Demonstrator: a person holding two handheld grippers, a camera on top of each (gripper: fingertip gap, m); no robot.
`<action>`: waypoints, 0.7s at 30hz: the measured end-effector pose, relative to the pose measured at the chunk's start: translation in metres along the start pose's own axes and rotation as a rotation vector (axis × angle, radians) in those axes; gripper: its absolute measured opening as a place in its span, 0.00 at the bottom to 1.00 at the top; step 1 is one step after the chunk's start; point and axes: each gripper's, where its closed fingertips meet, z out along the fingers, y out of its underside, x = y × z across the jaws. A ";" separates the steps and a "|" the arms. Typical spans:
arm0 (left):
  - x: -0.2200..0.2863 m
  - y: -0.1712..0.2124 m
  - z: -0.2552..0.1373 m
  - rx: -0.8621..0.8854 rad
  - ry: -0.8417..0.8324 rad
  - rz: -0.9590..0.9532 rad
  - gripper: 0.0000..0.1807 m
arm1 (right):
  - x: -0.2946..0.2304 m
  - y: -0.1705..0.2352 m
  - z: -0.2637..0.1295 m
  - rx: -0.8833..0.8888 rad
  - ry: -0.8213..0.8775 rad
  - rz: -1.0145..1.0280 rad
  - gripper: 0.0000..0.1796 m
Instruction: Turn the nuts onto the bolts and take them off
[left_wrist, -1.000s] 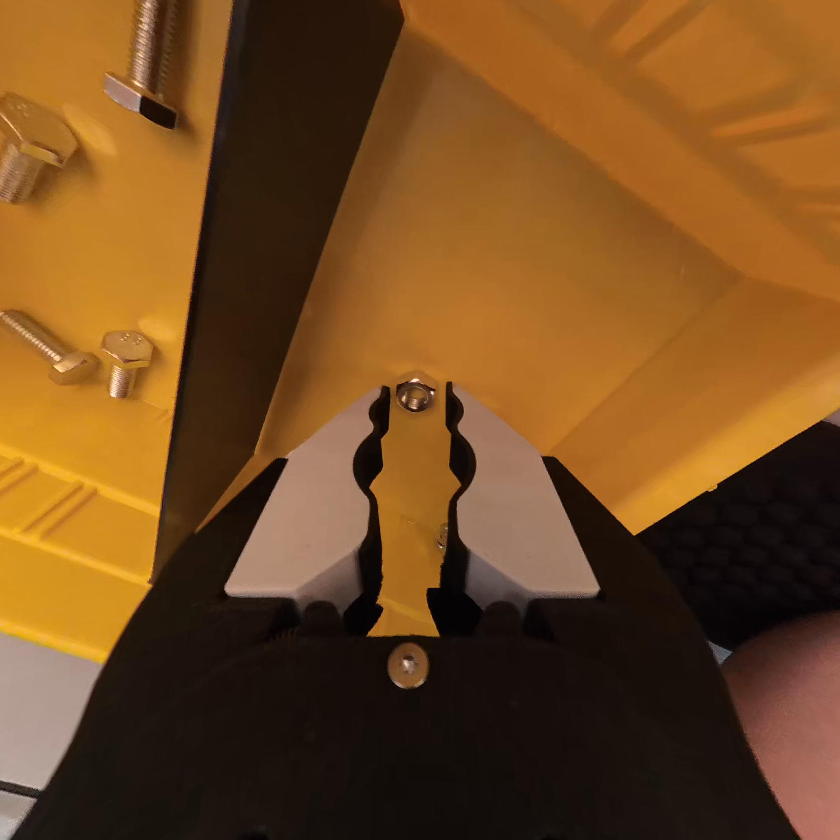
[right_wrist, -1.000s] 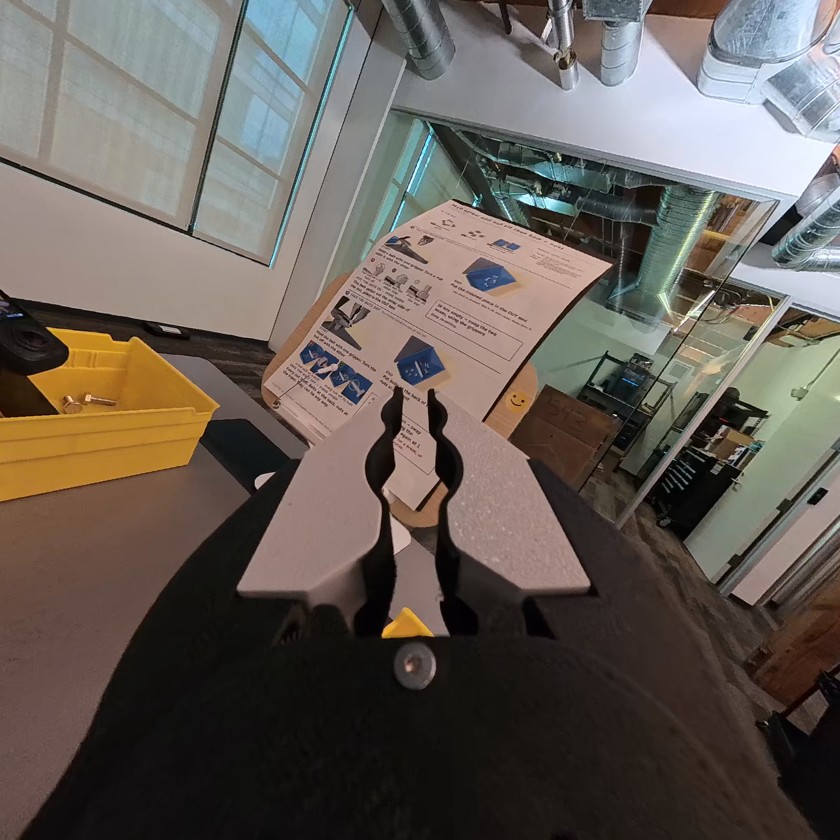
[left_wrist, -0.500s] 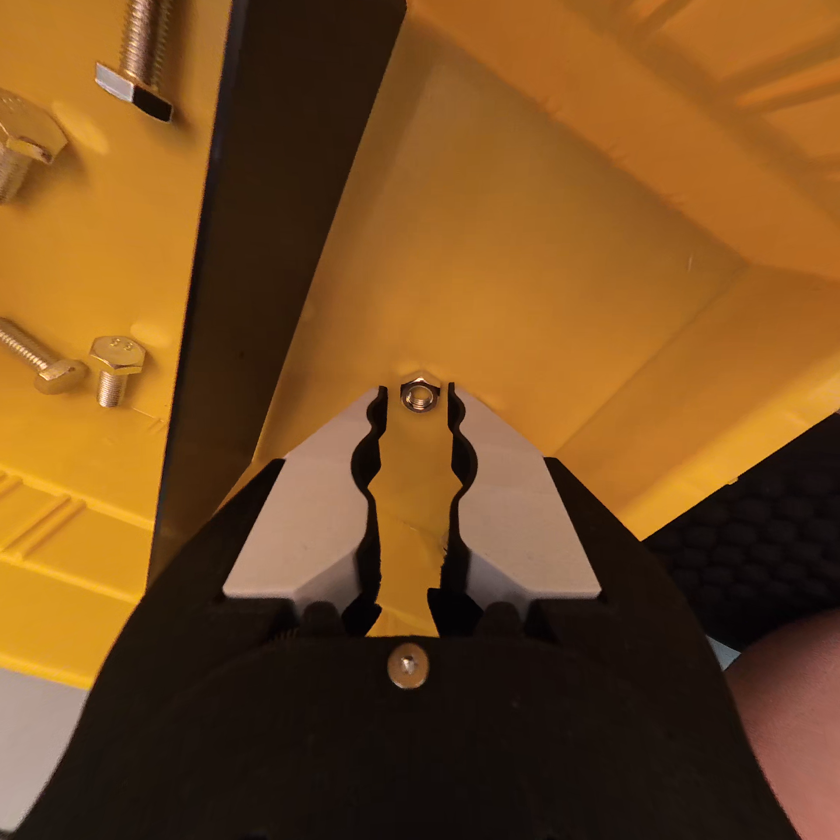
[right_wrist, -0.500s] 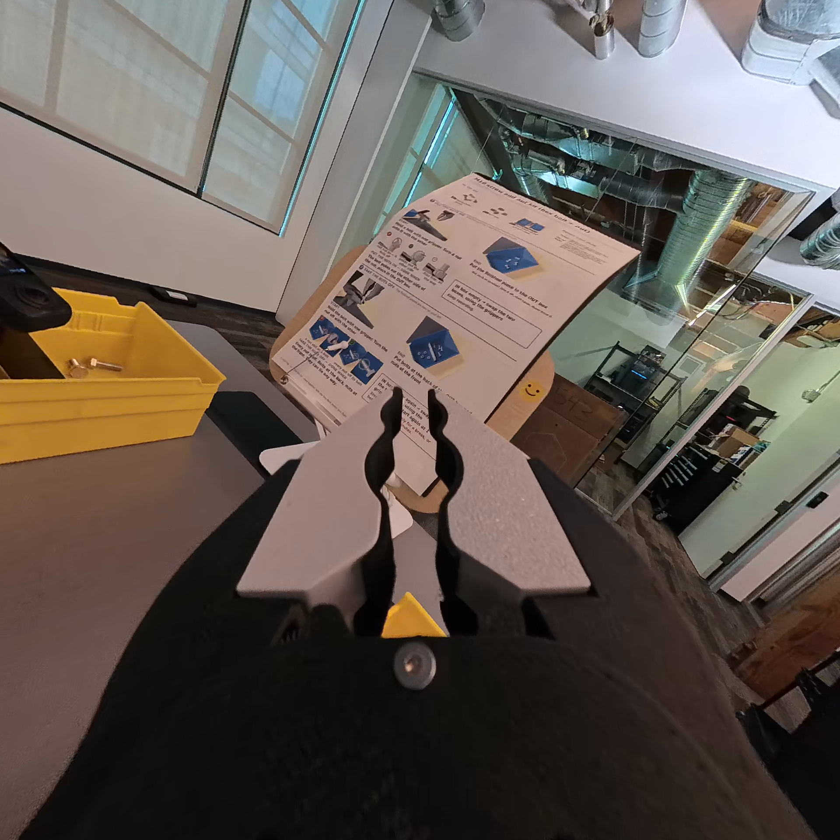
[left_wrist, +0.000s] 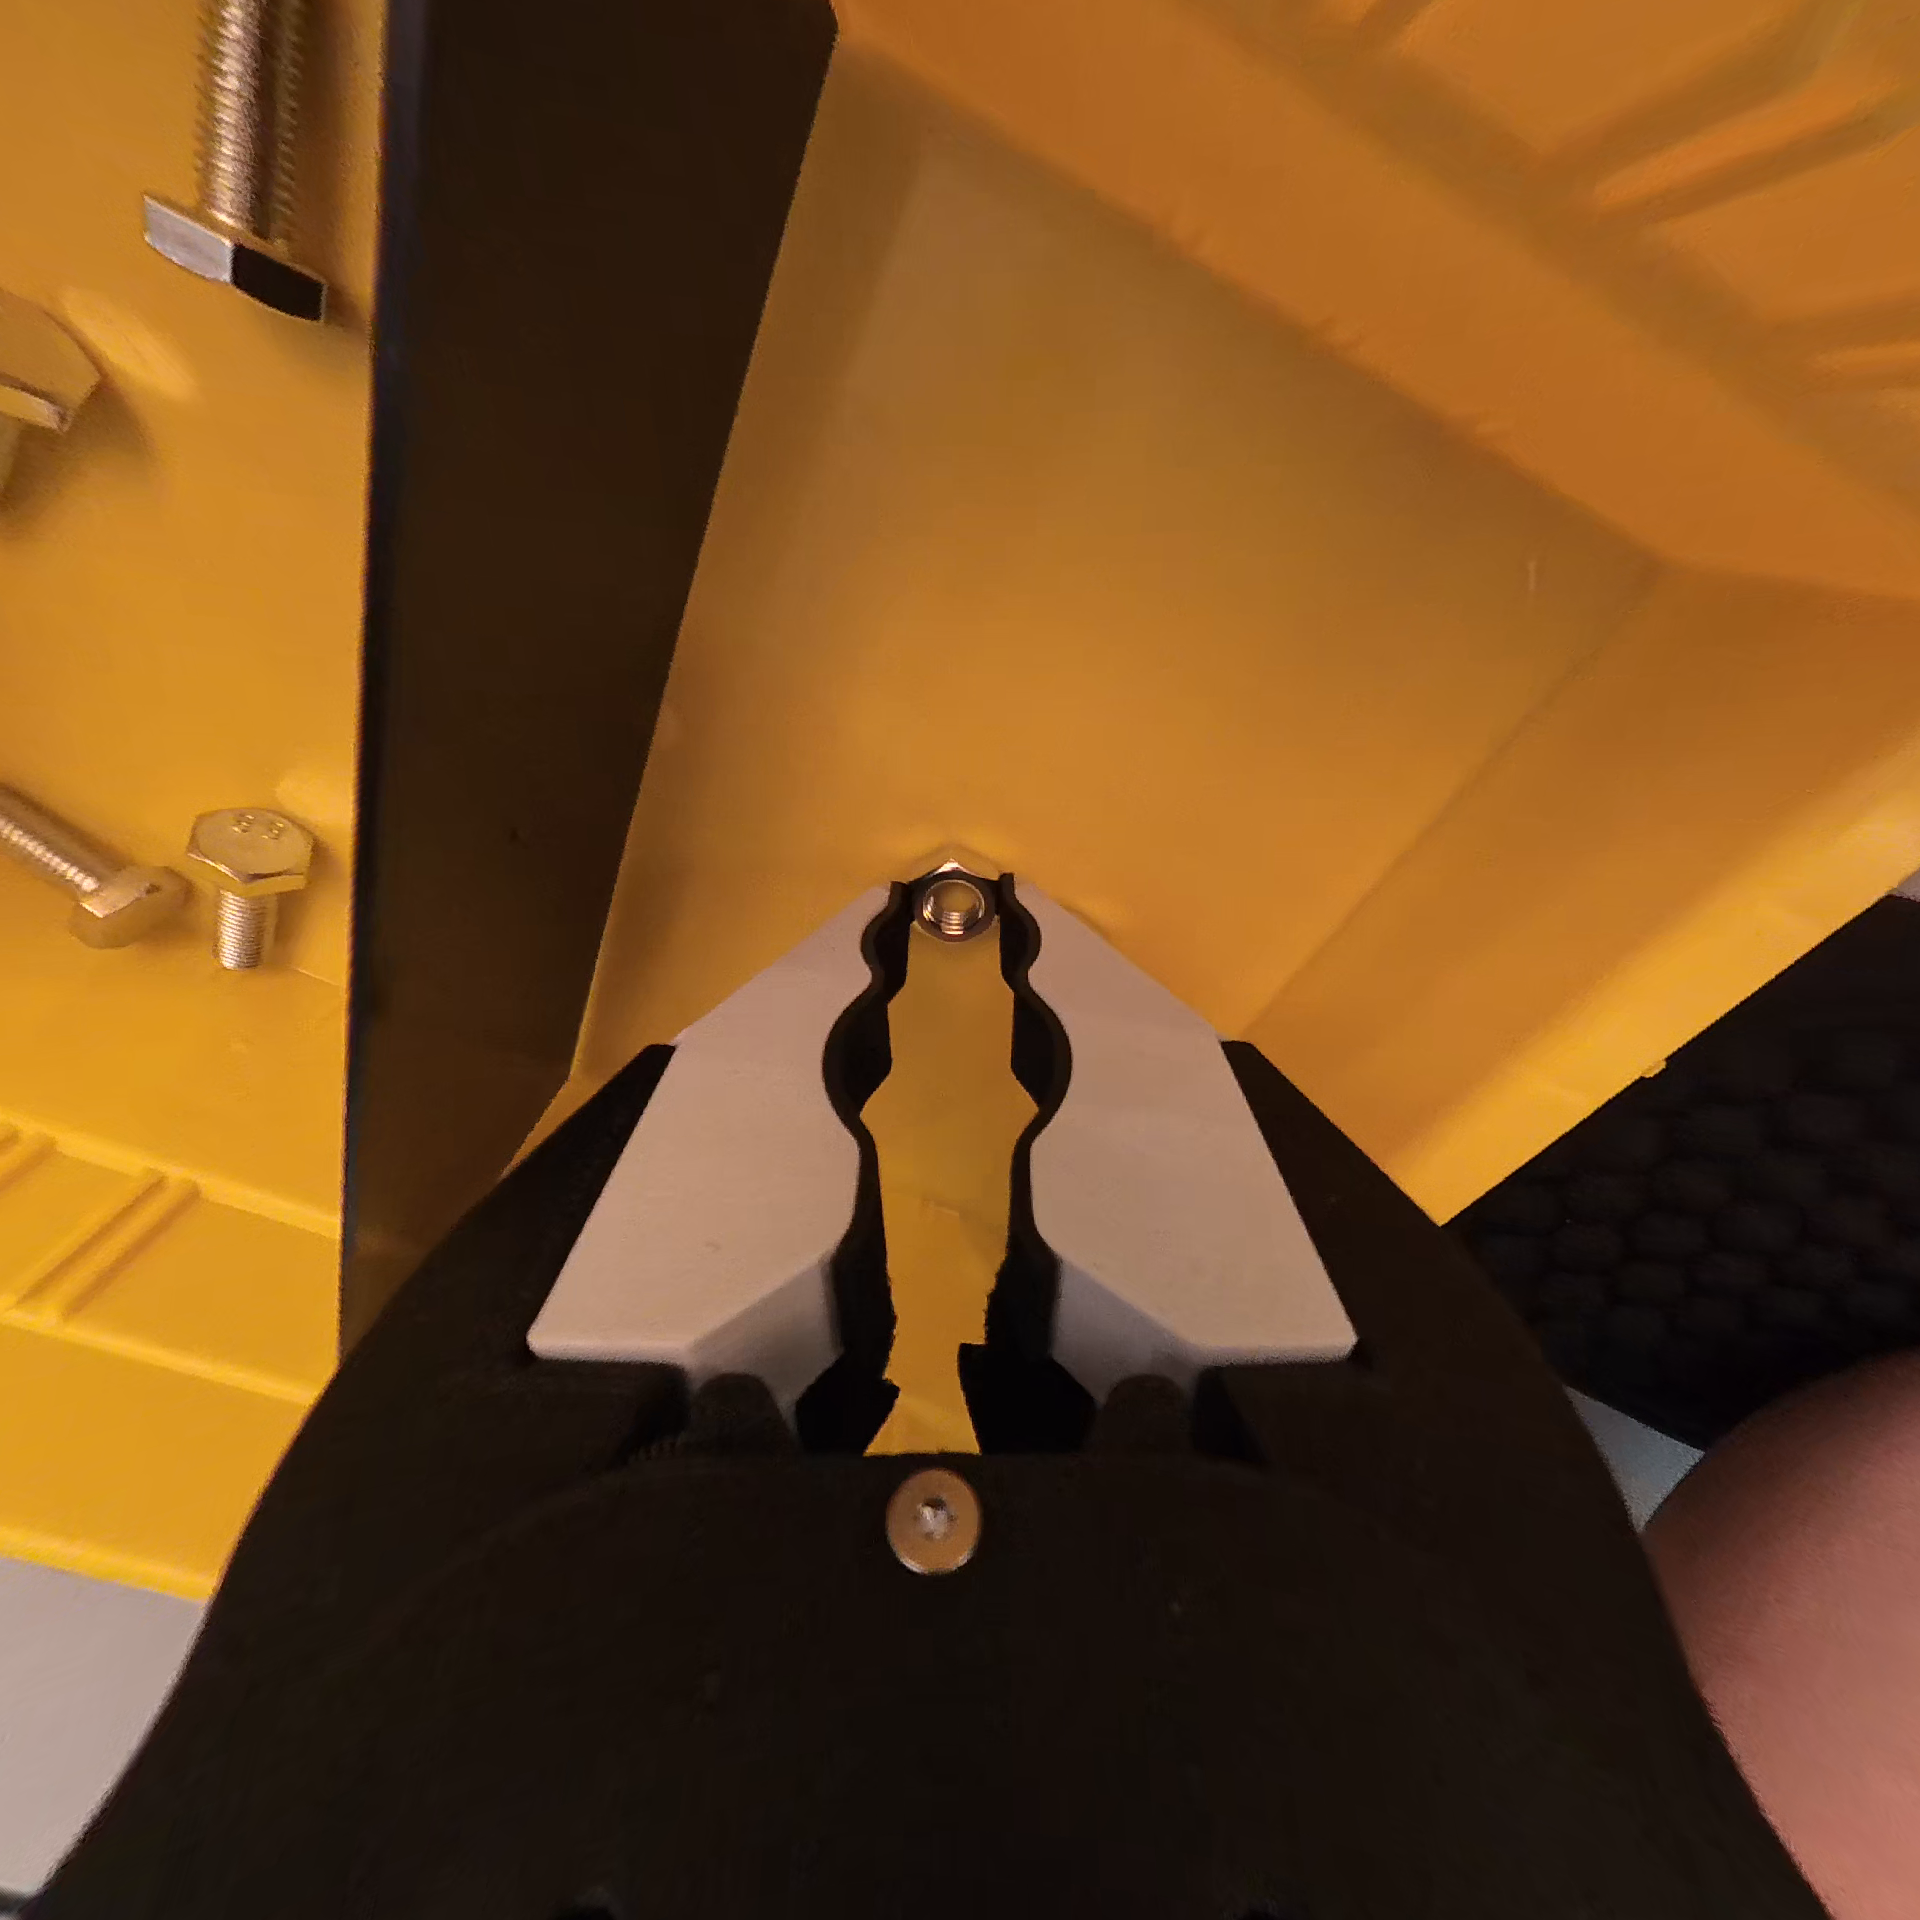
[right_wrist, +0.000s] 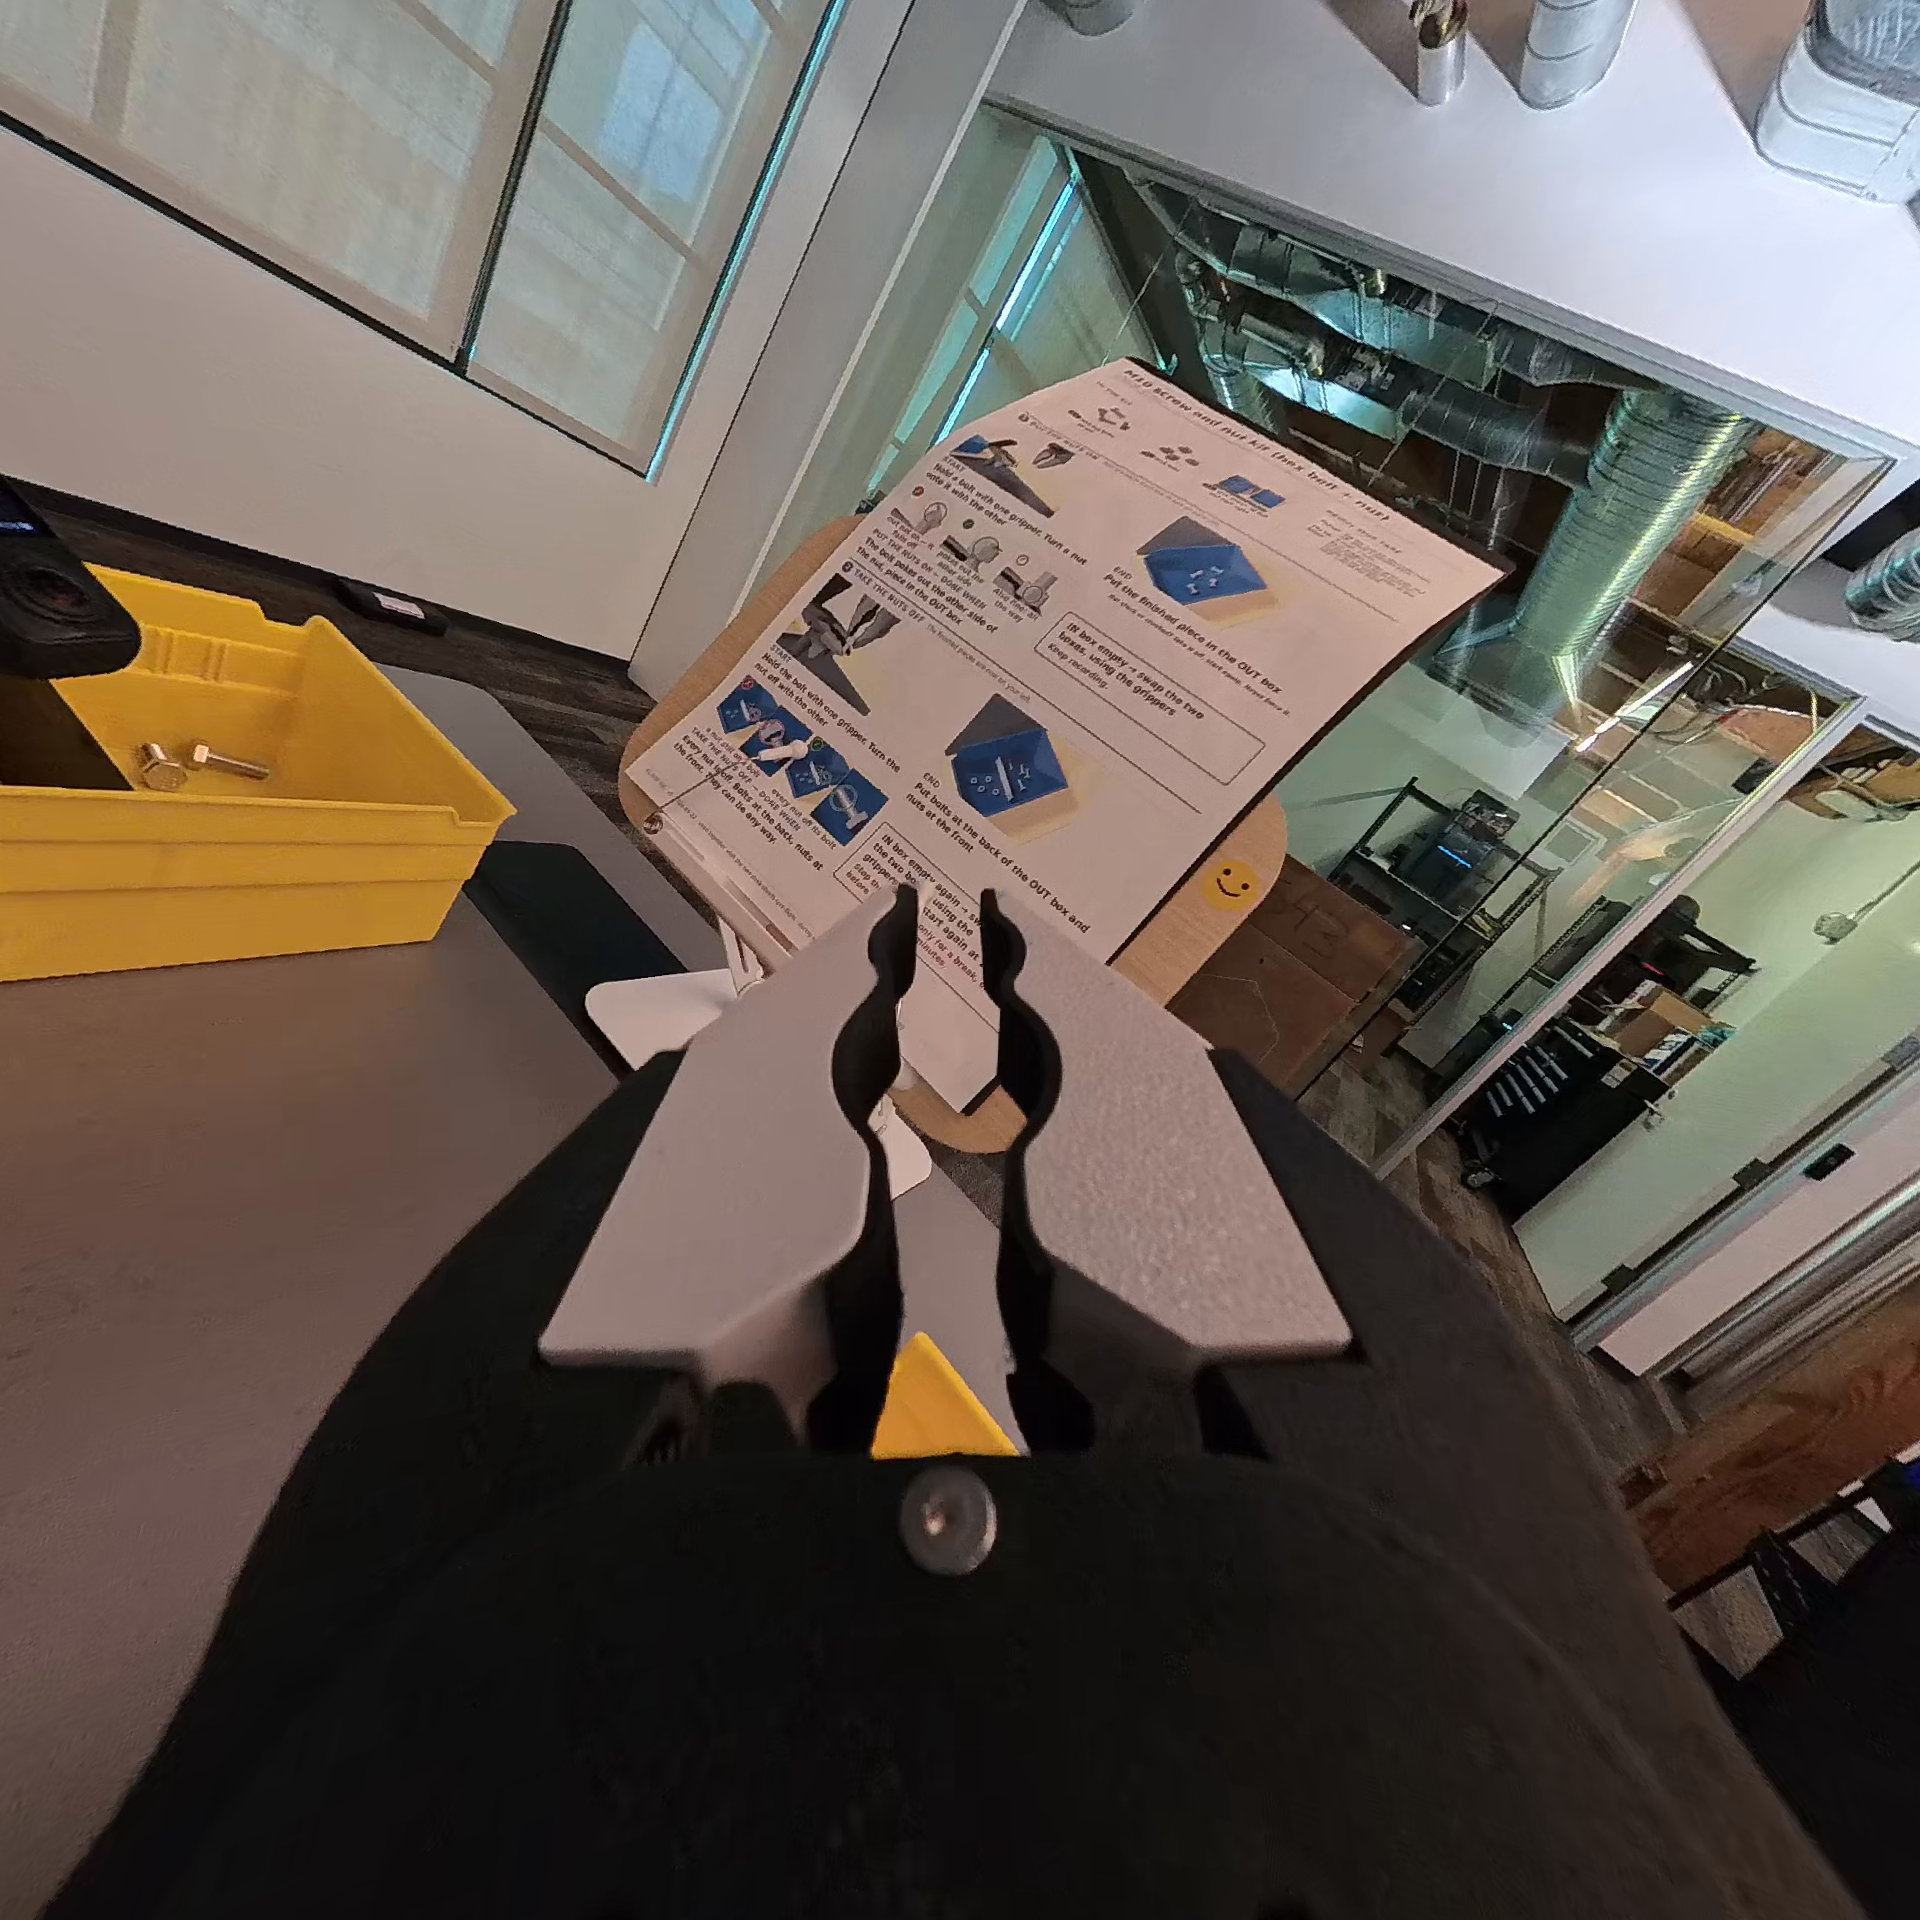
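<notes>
A: While the left gripper (left_wrist: 957, 902) reaches into the yellow bin (left_wrist: 1195, 540), what sits between its tips?

B: One small silver nut (left_wrist: 957, 902). Both fingertips touch its sides, so the gripper is clamped on it, with the threaded hole facing the camera. It is in the compartment to the right of the black divider (left_wrist: 540, 520), just above the bin floor or on it; I cannot tell which.

A: And the bolts?

B: They lie in the other compartment, left of the divider. A long bolt (left_wrist: 244, 156) is at the top, a short brass-coloured bolt (left_wrist: 247, 894) lower down with another bolt (left_wrist: 83, 868) just beside it, and one more head is cut by the left edge.

A: What about the right gripper (right_wrist: 945, 904)?

B: It is raised over the grey worktop (right_wrist: 260, 1143), well apart from the bin, and points at a printed instruction sheet (right_wrist: 1091, 665) on a stand. Its jaws have a narrow gap with nothing in it. In this view the bin (right_wrist: 239, 862) is far left, with two bolts (right_wrist: 203, 766) inside.
</notes>
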 end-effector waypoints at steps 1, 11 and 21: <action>0.000 0.000 0.000 -0.003 -0.004 0.006 0.08 | 0.000 0.000 0.000 -0.002 -0.001 -0.002 0.06; -0.001 0.007 -0.017 -0.042 -0.035 -0.032 0.08 | -0.004 0.007 0.004 -0.040 -0.008 -0.044 0.06; 0.064 -0.084 -0.121 0.351 -0.264 0.292 0.09 | -0.011 0.019 0.007 -0.129 -0.010 -0.187 0.07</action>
